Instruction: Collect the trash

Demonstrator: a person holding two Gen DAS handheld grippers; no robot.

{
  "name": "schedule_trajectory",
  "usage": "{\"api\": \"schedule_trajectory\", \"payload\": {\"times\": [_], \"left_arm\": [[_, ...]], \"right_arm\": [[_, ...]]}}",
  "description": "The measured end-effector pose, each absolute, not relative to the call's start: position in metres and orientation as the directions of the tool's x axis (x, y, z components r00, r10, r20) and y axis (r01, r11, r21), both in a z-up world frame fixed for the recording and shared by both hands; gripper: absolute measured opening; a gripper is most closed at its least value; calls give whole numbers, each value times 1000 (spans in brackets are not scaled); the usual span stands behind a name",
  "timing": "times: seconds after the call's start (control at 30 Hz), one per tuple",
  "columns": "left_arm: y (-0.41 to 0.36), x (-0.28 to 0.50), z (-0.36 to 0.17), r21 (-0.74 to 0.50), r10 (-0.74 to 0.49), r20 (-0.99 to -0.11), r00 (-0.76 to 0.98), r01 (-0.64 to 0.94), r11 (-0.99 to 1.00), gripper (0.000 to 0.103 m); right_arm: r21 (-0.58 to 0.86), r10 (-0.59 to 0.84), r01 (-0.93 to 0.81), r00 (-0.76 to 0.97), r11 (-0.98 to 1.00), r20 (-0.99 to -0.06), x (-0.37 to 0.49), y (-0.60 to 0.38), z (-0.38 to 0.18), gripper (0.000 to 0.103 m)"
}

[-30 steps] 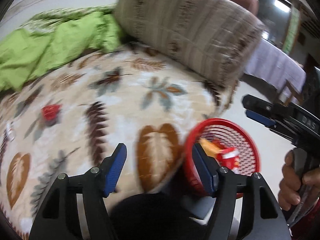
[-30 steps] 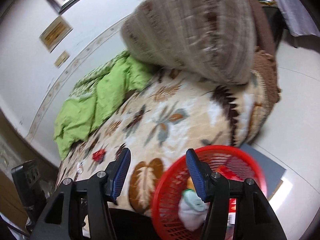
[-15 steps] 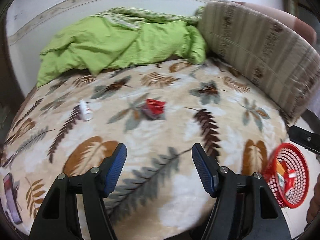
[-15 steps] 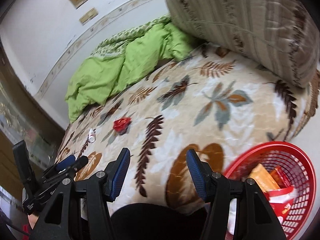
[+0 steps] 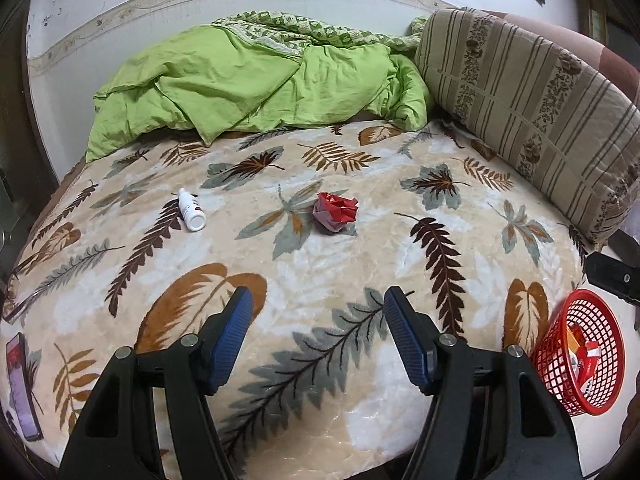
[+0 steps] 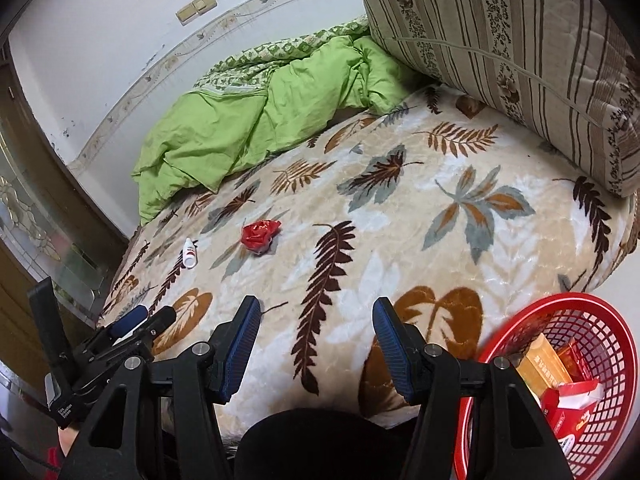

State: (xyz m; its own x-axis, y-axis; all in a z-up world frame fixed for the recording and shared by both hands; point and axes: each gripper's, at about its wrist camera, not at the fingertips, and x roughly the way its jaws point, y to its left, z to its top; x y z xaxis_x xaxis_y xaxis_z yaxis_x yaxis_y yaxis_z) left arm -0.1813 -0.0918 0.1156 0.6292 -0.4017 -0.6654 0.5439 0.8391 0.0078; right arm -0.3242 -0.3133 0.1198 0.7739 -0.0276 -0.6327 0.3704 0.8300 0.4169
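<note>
A crumpled red wrapper (image 5: 335, 211) (image 6: 259, 236) lies mid-bed on the leaf-patterned blanket (image 5: 360, 240). To its left lies a small white bottle (image 5: 190, 209) (image 6: 189, 253) on its side. My left gripper (image 5: 318, 322) hovers open and empty over the bed's near edge, well short of both. My right gripper (image 6: 316, 328) is likewise open and empty, with the wrapper ahead to its left. A red mesh basket (image 5: 578, 364) (image 6: 560, 384) holding packets stands on the floor at the bed's right. The left gripper (image 6: 132, 320) also shows at the lower left of the right wrist view.
A rumpled green quilt (image 5: 260, 84) fills the bed's far side. A large striped pillow (image 5: 532, 104) leans along the right. A phone (image 5: 20, 392) lies at the bed's near-left corner. A wooden and glass door (image 6: 28, 208) stands left of the bed.
Both views have swung left from the basket and pillow to face the bed. The wrapper and bottle now sit centred ahead. Both grippers stay open and empty.
</note>
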Motion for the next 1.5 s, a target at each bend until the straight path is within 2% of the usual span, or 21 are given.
{"api": "schedule_trajectory", "payload": {"times": [0.47, 0.63, 0.8, 1.0, 1.3, 1.5], "left_arm": [[-98, -191, 122, 0, -433, -648, 626, 569, 822, 68], [-106, -207, 126, -9, -493, -625, 605, 627, 779, 73], [-115, -226, 131, -12, -554, -602, 575, 687, 727, 78], [-122, -243, 136, 8, -592, -574, 567, 726, 688, 91], [-127, -257, 139, 108, -557, -544, 628, 710, 696, 101], [-129, -260, 139, 146, -550, -527, 648, 706, 692, 103]], "right_arm": [[406, -53, 394, 768, 824, -639, -334, -311, 123, 62], [366, -139, 434, 780, 824, -611, -352, -308, 135, 62], [308, -273, 542, 742, 782, -613, -382, -301, 137, 77], [234, -436, 694, 641, 681, -632, -408, -299, 131, 90], [162, -578, 824, 506, 543, -640, -419, -299, 124, 94], [160, -598, 850, 475, 502, -646, -421, -300, 122, 94]]}}
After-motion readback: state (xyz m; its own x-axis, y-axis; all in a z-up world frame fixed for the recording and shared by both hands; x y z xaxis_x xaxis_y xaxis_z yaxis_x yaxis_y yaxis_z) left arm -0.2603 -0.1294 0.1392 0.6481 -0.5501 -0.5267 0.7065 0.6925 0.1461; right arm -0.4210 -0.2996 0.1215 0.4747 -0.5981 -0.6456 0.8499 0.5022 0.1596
